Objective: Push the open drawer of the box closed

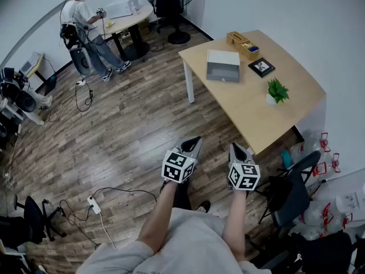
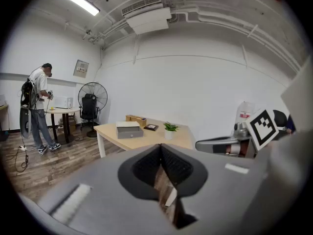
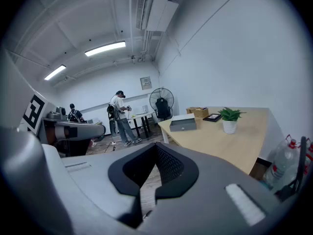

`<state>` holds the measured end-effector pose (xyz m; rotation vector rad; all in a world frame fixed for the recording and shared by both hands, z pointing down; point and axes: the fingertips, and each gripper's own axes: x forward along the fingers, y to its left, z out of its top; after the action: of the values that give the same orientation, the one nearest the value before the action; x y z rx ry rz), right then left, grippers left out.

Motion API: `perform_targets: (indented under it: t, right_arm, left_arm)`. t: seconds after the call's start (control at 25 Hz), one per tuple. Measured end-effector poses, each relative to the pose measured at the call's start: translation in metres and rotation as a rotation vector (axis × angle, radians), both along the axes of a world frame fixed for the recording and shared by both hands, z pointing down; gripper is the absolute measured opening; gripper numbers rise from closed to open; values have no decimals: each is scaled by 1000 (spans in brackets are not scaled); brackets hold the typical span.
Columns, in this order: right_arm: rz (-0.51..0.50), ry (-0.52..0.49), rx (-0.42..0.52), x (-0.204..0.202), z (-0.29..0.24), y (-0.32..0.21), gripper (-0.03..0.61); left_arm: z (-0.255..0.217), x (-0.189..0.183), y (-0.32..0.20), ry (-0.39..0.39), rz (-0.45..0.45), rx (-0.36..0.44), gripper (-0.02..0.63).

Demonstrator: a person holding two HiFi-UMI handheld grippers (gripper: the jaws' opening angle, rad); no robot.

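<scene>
Grey box [image 1: 223, 66] on tan table [image 1: 246, 103], wood-grain floor [image 1: 125, 131].

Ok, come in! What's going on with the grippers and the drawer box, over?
Left gripper and right gripper shut, empty. Box on table, untouched, far ahead. Nothing blocks its front.

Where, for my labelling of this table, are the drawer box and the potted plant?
drawer box [image 1: 223, 58], head view, on its white top.
potted plant [image 1: 278, 88], head view, on its green leaves.
</scene>
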<state>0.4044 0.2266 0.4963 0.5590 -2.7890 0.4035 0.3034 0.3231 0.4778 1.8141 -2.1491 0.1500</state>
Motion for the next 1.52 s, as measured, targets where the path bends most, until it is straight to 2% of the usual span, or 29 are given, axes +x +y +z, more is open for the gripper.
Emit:
perform_targets:
  t: [0.32, 0.52, 0.64, 0.84, 1.12, 1.52]
  right_arm:
    - [2, -3, -2, -13, 3, -9, 2]
    - [52, -30, -5, -24, 6, -20, -11]
    - [30, -29, -11, -37, 11, -24, -11]
    - [36, -72, -69, -59, 11, -46, -6]
    - [70, -27, -45, -102, 2, -88, -3]
    - [107, -24, -69, -196, 4, -129, -3]
  left_arm:
    - [8, -17, -3, 18, -13, -12, 52]
    - [13, -38, -6, 36, -27, -19, 52]
    - [15, -57, -12, 44, -34, -20, 52]
    - [11, -98, -31, 44, -38, -18, 52]
    - [4, -163, -73, 87, -27, 19, 52]
    - [-8, -269, -118, 79, 12, 43, 52]
